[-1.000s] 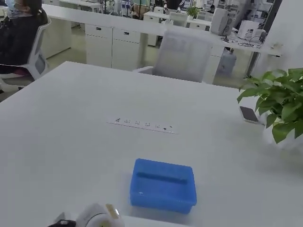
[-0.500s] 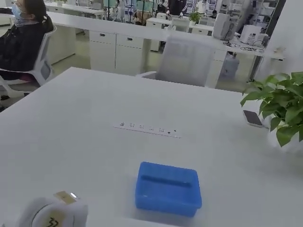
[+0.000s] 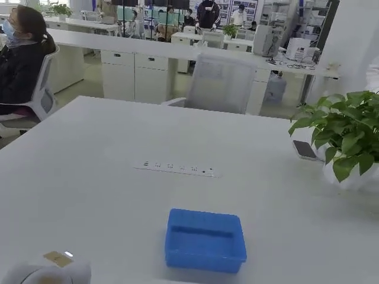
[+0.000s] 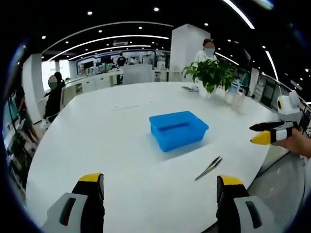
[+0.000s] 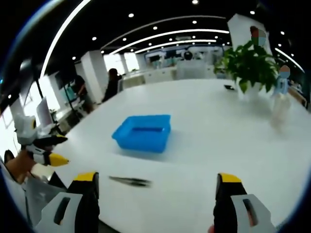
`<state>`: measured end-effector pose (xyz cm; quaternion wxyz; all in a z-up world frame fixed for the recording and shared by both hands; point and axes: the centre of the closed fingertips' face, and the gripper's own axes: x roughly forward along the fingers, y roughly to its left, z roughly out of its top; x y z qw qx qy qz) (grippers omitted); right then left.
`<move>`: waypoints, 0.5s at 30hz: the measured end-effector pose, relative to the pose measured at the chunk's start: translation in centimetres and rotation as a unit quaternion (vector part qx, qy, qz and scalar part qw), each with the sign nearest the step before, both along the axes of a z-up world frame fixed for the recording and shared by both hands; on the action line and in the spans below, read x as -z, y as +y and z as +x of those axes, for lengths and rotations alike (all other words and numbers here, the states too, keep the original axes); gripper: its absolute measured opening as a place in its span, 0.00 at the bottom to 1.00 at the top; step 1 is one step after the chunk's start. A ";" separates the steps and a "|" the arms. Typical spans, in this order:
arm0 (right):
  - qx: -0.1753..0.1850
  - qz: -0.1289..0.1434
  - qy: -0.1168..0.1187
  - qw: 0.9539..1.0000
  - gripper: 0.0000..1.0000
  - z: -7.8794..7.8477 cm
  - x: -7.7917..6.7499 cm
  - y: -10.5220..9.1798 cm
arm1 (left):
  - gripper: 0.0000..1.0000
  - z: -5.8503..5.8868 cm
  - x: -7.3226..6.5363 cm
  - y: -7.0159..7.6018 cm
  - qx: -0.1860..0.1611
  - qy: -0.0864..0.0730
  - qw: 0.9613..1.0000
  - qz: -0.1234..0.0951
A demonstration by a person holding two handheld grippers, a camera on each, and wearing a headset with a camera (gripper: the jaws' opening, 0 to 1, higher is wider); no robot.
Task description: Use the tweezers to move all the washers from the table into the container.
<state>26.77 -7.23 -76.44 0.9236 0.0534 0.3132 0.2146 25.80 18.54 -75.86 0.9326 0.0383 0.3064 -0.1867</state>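
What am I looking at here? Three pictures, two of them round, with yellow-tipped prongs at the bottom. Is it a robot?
No robot: a person holds a two-jaw gripper in each hand. The rectangular picture comes from a headset camera; each round one from a camera on a gripper, looking along its jaws. The left gripper and right gripper are open and hold nothing. On the white table stands a blue container, with tweezers lying nearer the person; a potted plant and a phone sit farther off.
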 end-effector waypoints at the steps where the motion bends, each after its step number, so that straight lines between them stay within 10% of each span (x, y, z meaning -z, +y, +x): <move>1: 0.005 0.015 -0.003 1.000 0.99 0.0 -0.5 0.3 | 0.99 -0.1 -0.1 0.0 0.001 -0.001 1.000 0.000; 15: -0.005 -0.002 -0.013 1.000 0.99 -0.5 -0.8 0.4 | 0.99 -0.5 -0.9 0.4 -0.005 -0.012 1.000 0.002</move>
